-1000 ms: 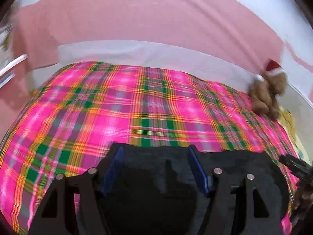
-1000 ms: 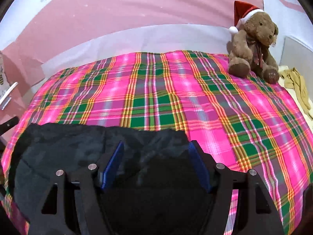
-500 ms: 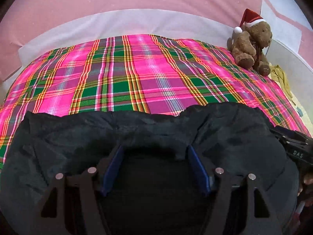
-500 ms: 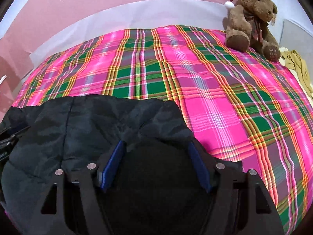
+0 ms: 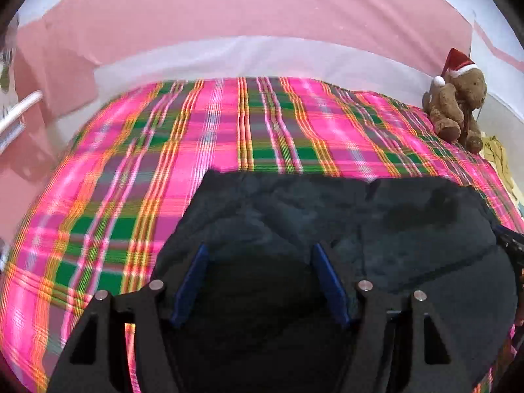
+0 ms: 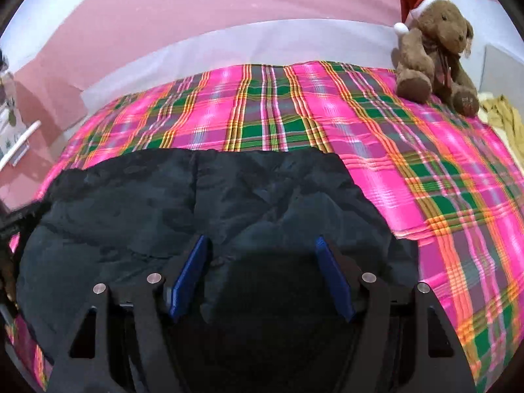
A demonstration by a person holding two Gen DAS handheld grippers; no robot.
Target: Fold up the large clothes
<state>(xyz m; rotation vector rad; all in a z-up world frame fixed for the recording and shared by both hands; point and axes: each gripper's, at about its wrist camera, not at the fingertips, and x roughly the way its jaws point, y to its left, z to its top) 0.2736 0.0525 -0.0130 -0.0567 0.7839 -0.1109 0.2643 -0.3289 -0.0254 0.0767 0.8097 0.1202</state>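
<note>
On the bed: we see the dark padded garment (image 5: 376,229) lying on the near part of the pink plaid cover (image 5: 229,137), bunched and not yet a neat shape.
Left claw (image 5: 258,281): its blue pads stand wide apart with thick dark cloth filling the gap; we cannot tell if the pads really press on it or only frame it.
Right claw (image 6: 262,278): the same picture, wide jaws and a dark mound of the garment (image 6: 229,196) between them; a grip or only contact, we cannot tell.
Risk of slipping: the fabric looks smooth and puffy, so we judge that a shallow hold may let the bulk slide out when we lift or pull.
Risk of uneven fold: the far edge looks wavy in both views, and the two claws sit on different parts; if one pulls more than the other, the layers may shift and the fold comes out crooked.
Risk of catching the cover: the plaid cover lies directly under the garment; a claw that goes too low may pinch it together with the cloth and drag it.
Risk to neighbours: the teddy bear (image 6: 432,42) with the red hat and the yellow cloth (image 6: 504,114) sit at the far right corner, well apart; only a wide sweep would reach them.
</note>
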